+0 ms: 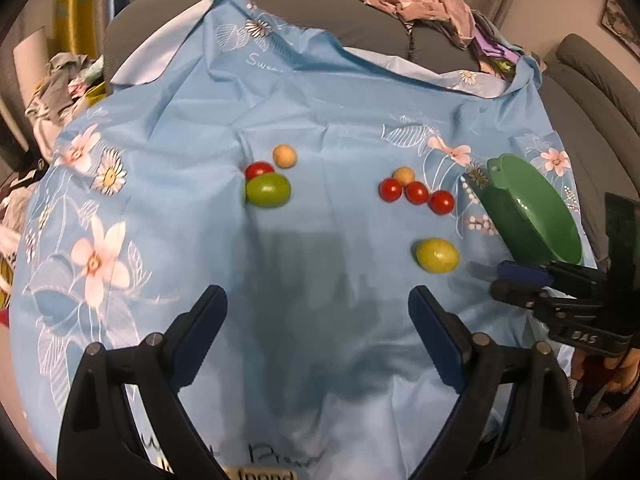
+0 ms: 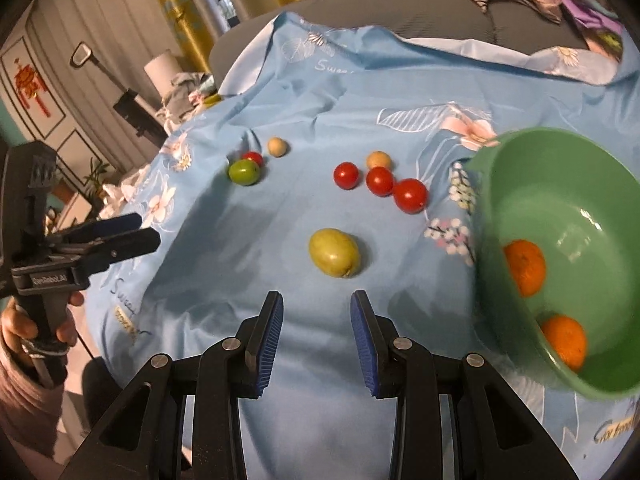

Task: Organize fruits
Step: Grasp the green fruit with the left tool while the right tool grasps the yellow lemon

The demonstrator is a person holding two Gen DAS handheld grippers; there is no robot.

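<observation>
A green bowl point(image 2: 560, 216) stands at the right on the blue flowered cloth and holds two oranges point(image 2: 525, 266). It also shows in the left wrist view point(image 1: 532, 212). A yellow-green fruit point(image 2: 334, 253) lies just ahead of my right gripper point(image 2: 317, 300), which is open and empty. Three red tomatoes point(image 2: 380, 181) and a tan ball point(image 2: 378, 159) lie behind it. At the far left lie a green fruit point(image 1: 268, 190), a red tomato point(image 1: 259, 169) and a tan ball point(image 1: 285, 156). My left gripper point(image 1: 318, 296) is open and empty, above bare cloth.
The cloth point(image 1: 320, 100) covers a grey sofa point(image 1: 320, 12). Heaped clothes point(image 1: 432, 4) lie on its back and more at the left point(image 1: 64, 80). The left gripper also shows at the left edge of the right wrist view point(image 2: 136, 228).
</observation>
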